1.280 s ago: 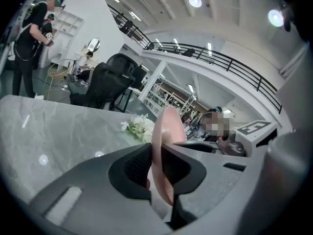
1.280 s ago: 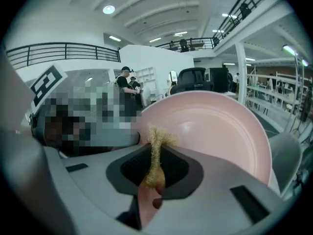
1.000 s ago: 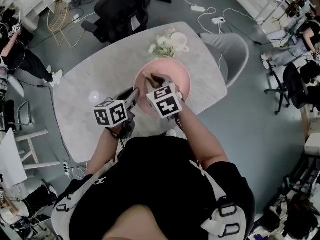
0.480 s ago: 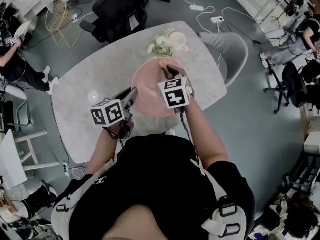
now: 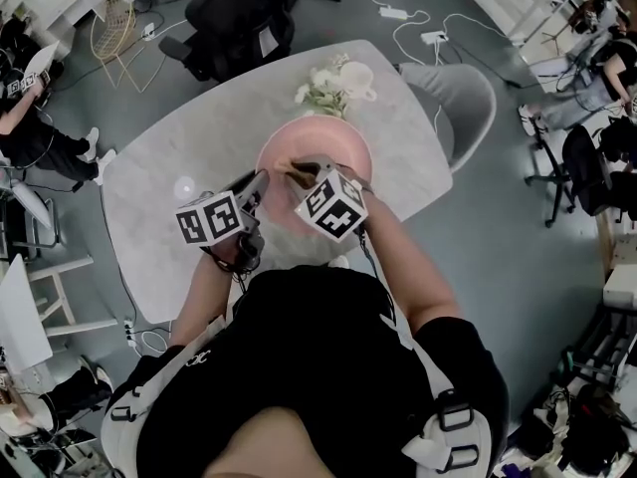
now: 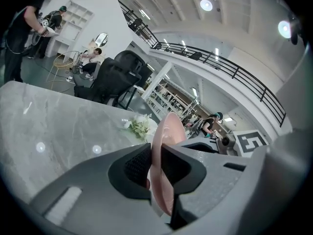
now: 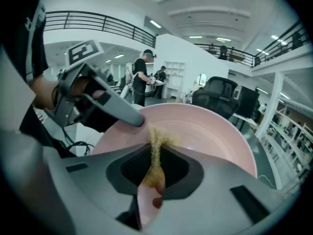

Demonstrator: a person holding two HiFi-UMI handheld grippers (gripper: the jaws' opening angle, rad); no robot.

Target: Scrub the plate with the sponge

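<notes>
The pink plate (image 5: 338,149) is over the middle of the table (image 5: 169,167). Its near-left rim is pinched edge-on between the jaws of the left gripper (image 5: 256,191). The right gripper (image 5: 303,175) hangs over the plate's near half, its jaws squeezed on a thin yellow sponge (image 7: 157,148). The sponge stands on edge with its long axis running along the jaws. Its frayed tip points into the plate's hollow, just beside the left gripper's tip at the rim. To my eye the next stroke should sweep away from that clamped rim, across the hollow toward the plate's far side, where the flowers (image 5: 320,90) stand just beyond it.
</notes>
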